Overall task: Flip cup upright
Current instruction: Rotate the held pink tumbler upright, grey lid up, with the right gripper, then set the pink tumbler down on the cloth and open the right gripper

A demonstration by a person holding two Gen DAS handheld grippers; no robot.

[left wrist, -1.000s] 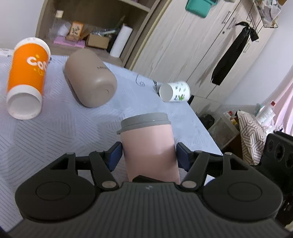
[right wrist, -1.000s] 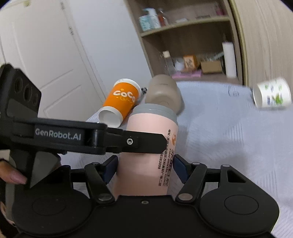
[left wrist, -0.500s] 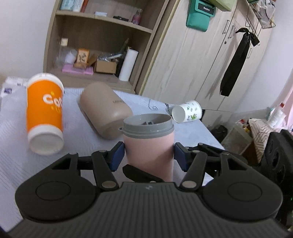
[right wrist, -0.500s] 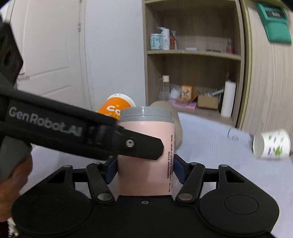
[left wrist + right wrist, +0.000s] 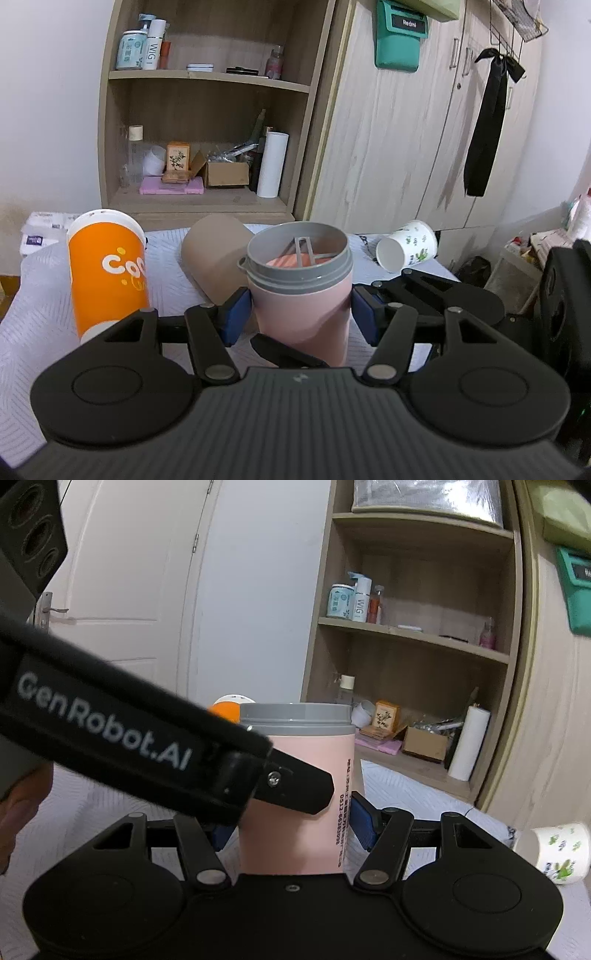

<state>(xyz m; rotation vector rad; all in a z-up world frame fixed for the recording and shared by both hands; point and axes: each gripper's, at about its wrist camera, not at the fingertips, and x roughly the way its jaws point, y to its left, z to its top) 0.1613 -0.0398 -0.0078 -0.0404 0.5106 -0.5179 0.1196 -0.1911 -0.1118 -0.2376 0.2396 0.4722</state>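
Pink cup (image 5: 301, 295): upright on the grey cloth (image 5: 40, 280), grey open rim on top, a grey crosspiece inside the mouth; printed text down its side in the right wrist view (image 5: 299, 786).
Left gripper (image 5: 301, 314): blue pads on either side of the cup at mid-height; left pad (image 5: 236, 314) against the wall, right pad (image 5: 364, 314) just off it; spread or pinching cannot be told.
Right gripper (image 5: 291, 823): straddles the same cup low on its body, right blue pad (image 5: 364, 825) at the wall, left pad mostly hidden behind the other tool's black arm; grip cannot be told.
Orange cup (image 5: 107, 277): left of the pink cup, mouth down, white lettering.
Tan cup (image 5: 214, 254): on its side, behind and just left of the pink cup.
Paper cup (image 5: 406, 249): on its side to the right, well apart, mouth facing left.
Shelf (image 5: 207, 140): behind the cloth, holding bottles, boxes and a white roll.
Wardrobe (image 5: 406, 129): right of the shelf, a black ribbon hanging on its door.
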